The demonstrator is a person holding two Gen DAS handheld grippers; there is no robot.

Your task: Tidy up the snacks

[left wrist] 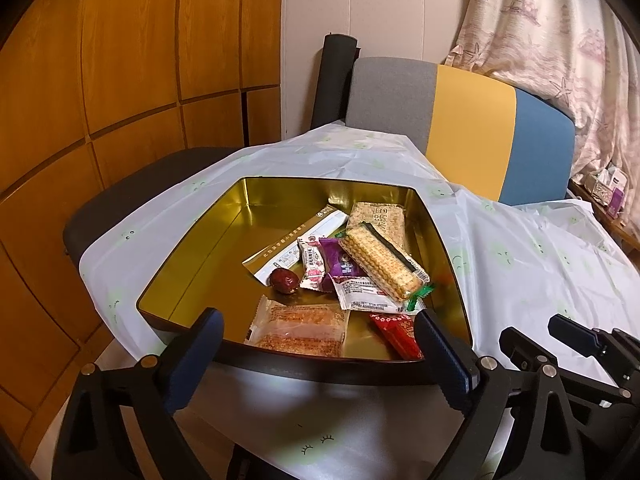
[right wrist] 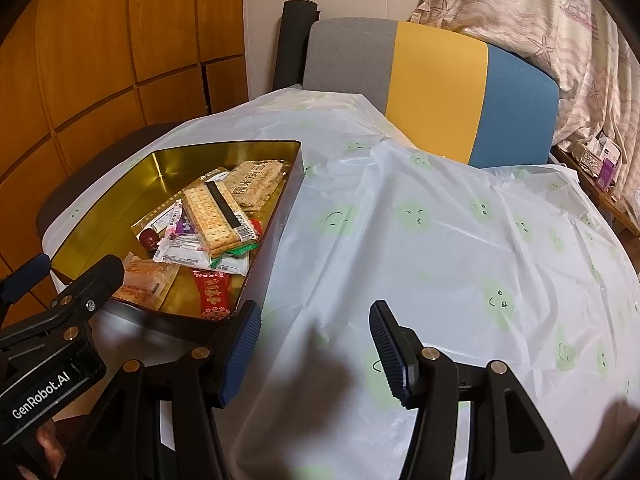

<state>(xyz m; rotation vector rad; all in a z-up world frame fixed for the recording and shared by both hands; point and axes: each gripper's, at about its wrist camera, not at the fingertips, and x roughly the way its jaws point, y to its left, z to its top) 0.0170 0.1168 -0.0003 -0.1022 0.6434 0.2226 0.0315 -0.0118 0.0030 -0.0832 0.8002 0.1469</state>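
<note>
Snacks are sitting inside a gold-lined tin [left wrist: 192, 256] on the counter [right wrist: 460, 248]: a cracker pack [left wrist: 380, 262] is lying across other wrappers, a red date [left wrist: 284, 280] is resting on the tin's floor, and an orange pastry pack [left wrist: 298, 330] is lying near the front wall. Left claw [left wrist: 316, 354] is hovering wide open over the tin's near rim, gripping nothing. Right claw [right wrist: 314, 354] is hanging partly open above the bare cloth just beside the tin, empty.

Wrapped snacks [left wrist: 360, 264] inside open gold tin [left wrist: 192, 248]
</note>
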